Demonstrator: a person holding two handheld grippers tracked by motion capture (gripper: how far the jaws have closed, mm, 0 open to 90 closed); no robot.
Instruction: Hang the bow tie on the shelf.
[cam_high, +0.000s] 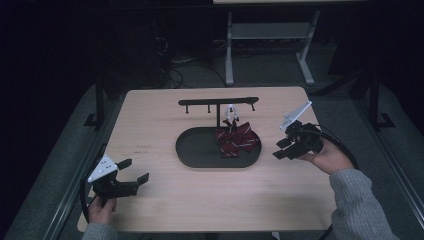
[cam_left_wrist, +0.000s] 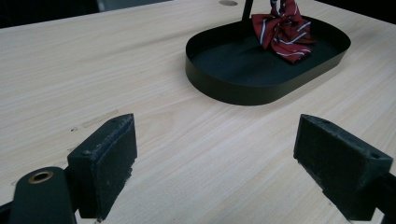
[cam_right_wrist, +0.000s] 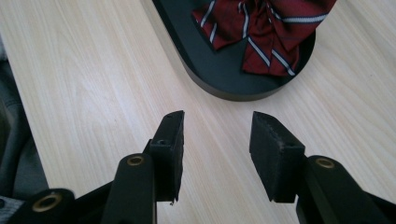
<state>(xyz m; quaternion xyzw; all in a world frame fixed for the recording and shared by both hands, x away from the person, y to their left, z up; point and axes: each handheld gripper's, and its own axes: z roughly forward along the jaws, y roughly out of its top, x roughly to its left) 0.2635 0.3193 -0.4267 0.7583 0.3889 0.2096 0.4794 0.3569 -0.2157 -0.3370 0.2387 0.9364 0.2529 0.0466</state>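
Two grippers: left gripper (cam_high: 134, 171) at 7 o'clock, jaws spread wide; right gripper (cam_high: 283, 149) at 3 o'clock, jaws parted, both empty.
Bow tie: red striped fabric bow tie (cam_high: 234, 138) lies in black oval metal tray (cam_high: 200, 155), mid-table.
Tip: probably right gripper pinches the knot, not loose wings.

Dim lab or workroom, bare wooden table (cam_high: 165, 200), floor cables (cam_high: 175, 75), white desk frame (cam_high: 270, 45)

The tray (cam_right_wrist: 219, 70) runs off the top edge in the right gripper view; the clip (cam_high: 231, 113) above the bow (cam_high: 235, 138) is too small to tell.
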